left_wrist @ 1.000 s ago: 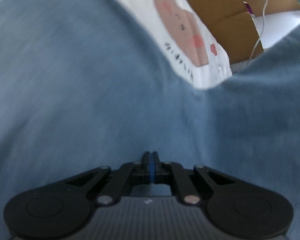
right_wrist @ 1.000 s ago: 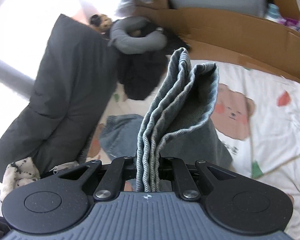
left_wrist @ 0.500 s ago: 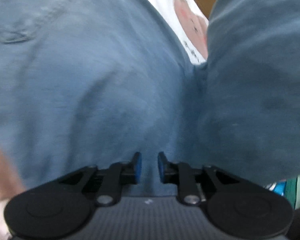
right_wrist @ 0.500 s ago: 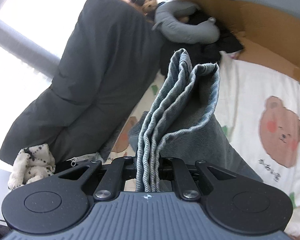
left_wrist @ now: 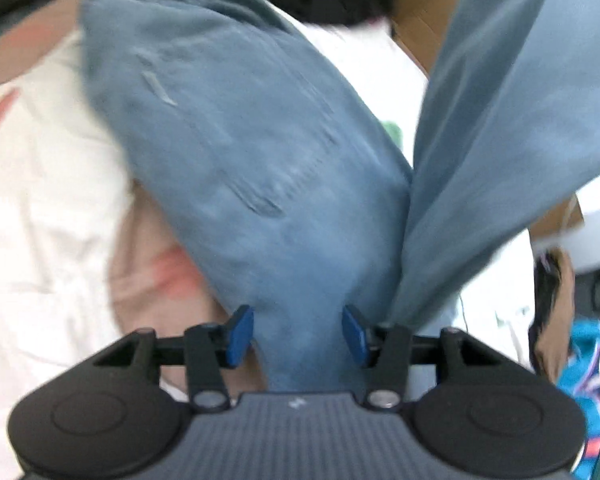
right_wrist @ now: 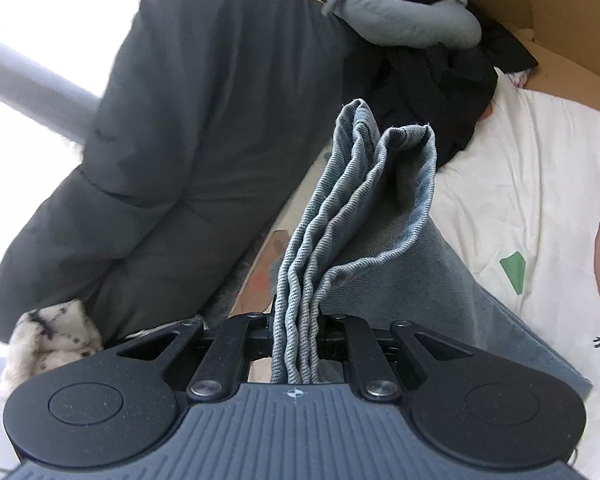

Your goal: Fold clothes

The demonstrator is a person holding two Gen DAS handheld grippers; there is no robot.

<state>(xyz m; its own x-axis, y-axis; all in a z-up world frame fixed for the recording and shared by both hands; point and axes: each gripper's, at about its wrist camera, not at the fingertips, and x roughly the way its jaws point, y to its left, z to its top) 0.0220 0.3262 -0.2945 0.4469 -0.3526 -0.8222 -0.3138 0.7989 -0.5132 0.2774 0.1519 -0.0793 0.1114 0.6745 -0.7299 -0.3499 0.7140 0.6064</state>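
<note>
Between your two grippers hang the jeans: your right gripper is clamped on a bunched stack of denim hems, while your left gripper stands wide open with a fold of the denim lying loose between its blue pads, not pinched. The risk, as I judge it, is the unheld side sagging and dragging the fold crooked if you lift further on the right alone; the thick stack could also creep out of the right jaws. Below lies a white bear-print sheet. At far left sits a dark padded coat, with a grey neck pillow and a cardboard box beyond.
</note>
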